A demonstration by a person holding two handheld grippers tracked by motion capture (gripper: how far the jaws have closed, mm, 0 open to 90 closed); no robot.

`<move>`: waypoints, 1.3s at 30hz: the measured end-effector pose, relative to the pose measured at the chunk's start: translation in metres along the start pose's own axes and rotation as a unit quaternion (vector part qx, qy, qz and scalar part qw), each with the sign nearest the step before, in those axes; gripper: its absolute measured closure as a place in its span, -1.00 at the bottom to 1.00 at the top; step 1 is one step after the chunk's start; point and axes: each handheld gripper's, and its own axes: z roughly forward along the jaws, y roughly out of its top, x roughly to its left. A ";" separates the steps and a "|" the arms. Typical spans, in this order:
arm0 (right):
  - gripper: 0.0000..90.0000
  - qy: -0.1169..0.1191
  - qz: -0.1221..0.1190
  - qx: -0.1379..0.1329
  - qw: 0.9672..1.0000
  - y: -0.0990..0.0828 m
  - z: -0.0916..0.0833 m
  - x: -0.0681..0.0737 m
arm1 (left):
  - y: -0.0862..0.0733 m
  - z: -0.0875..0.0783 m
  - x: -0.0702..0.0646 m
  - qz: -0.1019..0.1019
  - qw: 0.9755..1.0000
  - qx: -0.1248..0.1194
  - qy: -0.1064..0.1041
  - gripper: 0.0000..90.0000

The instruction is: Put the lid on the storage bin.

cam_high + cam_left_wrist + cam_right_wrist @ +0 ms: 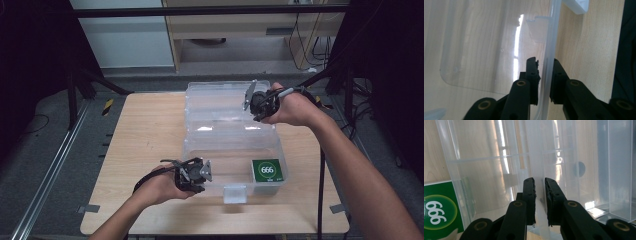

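My left hand (pixel 159 187) hides most of my left gripper (pixel 196 175). In the right gripper view the picture's edge cuts off the green card (pixel 439 210). The clear box's (pixel 232 125) inner dividers are too faint to count.

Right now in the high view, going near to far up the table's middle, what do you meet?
Left gripper at the near wall, green 666 card in the clear plastic box, then right gripper at the far part.

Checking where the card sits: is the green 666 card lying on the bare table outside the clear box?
No, the green 666 card lies inside the clear box, in its near right corner.
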 end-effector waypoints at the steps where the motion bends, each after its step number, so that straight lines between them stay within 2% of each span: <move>1: 0.78 0.000 0.000 -0.002 1.000 0.000 0.000 0.000 | 0.000 0.000 0.000 -0.001 1.000 0.002 0.002 0.83; 10: 0.79 -0.003 0.000 0.006 1.000 0.003 0.003 -0.006 | 0.001 0.000 0.005 -0.005 1.000 0.002 0.016 0.84; 16: 0.79 -0.004 -0.007 0.011 1.000 0.005 0.004 -0.008 | 0.003 0.001 0.008 -0.003 1.000 0.002 0.013 0.85; 32: 0.77 -0.004 -0.012 0.009 1.000 0.009 0.004 -0.010 | 0.002 0.002 0.008 -0.018 1.000 -0.002 0.017 0.83; 35: 0.82 -0.004 -0.018 0.012 1.000 0.011 0.005 -0.009 | 0.001 0.002 0.007 -0.023 0.999 -0.006 0.026 0.83; 37: 0.87 -0.001 -0.024 0.010 1.000 0.012 0.004 -0.007 | 0.000 0.003 0.005 -0.041 0.999 -0.015 0.028 0.82; 39: 0.89 0.001 -0.026 0.010 1.000 0.014 0.002 -0.006 | 0.000 0.003 0.006 -0.043 0.999 -0.018 0.028 0.82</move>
